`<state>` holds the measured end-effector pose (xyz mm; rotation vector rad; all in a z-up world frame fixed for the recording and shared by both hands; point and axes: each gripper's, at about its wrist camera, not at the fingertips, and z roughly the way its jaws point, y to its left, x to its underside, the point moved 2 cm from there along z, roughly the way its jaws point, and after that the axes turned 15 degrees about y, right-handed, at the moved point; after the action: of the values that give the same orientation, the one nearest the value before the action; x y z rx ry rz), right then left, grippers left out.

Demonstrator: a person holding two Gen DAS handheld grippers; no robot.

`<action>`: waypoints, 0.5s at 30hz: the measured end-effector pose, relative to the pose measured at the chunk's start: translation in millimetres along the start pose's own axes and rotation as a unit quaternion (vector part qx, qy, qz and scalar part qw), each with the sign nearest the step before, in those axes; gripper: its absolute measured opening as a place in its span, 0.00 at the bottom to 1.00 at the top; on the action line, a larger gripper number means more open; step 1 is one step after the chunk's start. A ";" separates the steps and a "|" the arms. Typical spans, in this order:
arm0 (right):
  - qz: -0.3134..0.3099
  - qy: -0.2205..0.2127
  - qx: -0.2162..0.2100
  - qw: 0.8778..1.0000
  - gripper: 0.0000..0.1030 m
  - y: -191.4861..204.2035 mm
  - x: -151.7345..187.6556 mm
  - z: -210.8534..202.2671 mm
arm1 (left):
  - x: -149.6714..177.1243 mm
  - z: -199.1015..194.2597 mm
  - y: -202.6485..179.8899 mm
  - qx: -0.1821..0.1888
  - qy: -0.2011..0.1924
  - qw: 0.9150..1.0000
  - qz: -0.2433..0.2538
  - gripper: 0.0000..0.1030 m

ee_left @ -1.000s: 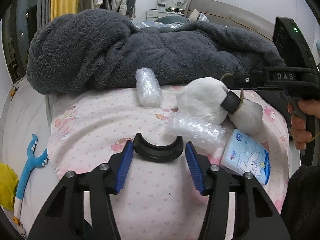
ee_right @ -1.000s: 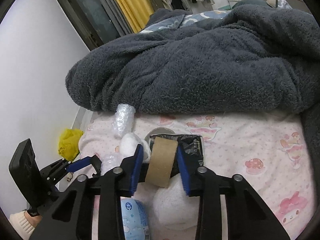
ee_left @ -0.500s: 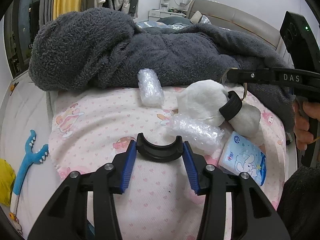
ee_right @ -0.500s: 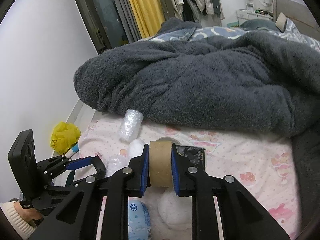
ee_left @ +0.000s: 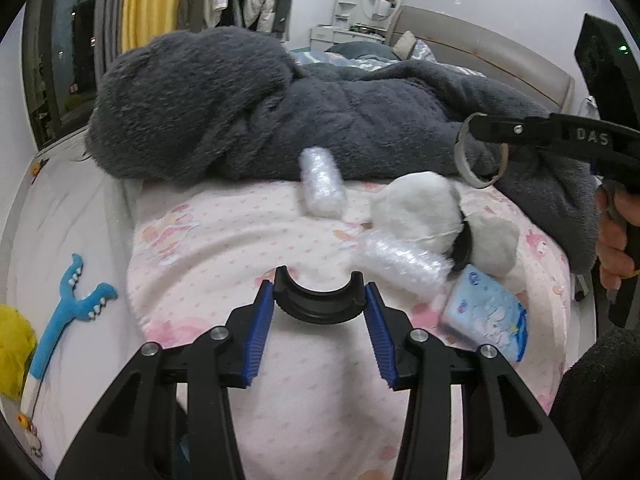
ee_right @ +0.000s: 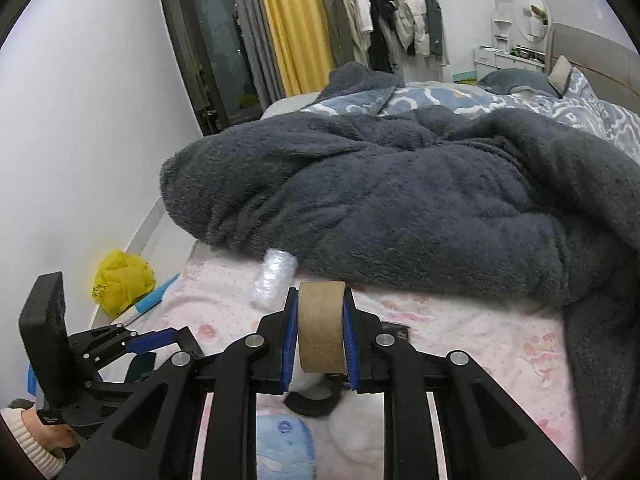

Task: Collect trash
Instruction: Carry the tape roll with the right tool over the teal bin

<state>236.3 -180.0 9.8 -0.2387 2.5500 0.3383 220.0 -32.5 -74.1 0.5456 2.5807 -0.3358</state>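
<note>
My right gripper point(ee_right: 319, 334) is shut on a brown cardboard tape core point(ee_right: 321, 326) and holds it above the pink bedsheet point(ee_right: 472, 332); the core also shows in the left wrist view point(ee_left: 478, 151). My left gripper point(ee_left: 319, 302) is shut on a black half-ring piece point(ee_left: 319, 305), low over the sheet point(ee_left: 224, 248). On the sheet lie two bubble-wrap rolls point(ee_left: 322, 182) point(ee_left: 400, 260), a blue tissue pack point(ee_left: 486, 316) and a white plush toy point(ee_left: 420, 210). The left gripper also appears in the right wrist view point(ee_right: 160, 340).
A dark grey fleece blanket point(ee_left: 320, 108) is heaped behind the sheet. A yellow plastic bag point(ee_right: 122, 280) and a blue toy point(ee_left: 68, 312) lie on the floor at the left. A black flat packet point(ee_right: 394, 330) lies under my right gripper.
My right gripper shut on the tape core and lifted it up off the bed. My left gripper stayed shut on the black piece and barely moved.
</note>
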 end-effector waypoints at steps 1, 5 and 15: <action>-0.003 0.000 -0.002 1.000 0.20 4.7 -0.7 0.6 | 1.6 -0.9 3.2 -0.004 0.001 1.000 -0.005 0.47; -0.018 0.000 -0.014 1.000 0.20 24.9 -5.0 3.4 | 8.2 -4.6 15.8 -0.014 0.006 1.000 -0.021 0.47; -0.052 0.012 -0.056 0.997 0.20 83.4 -11.4 19.6 | 36.1 -10.8 55.5 -0.036 0.029 0.997 -0.064 0.47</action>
<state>235.7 -93.9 15.8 -0.4192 2.5343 0.4401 210.6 31.9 -90.5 0.3708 2.6799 -0.2727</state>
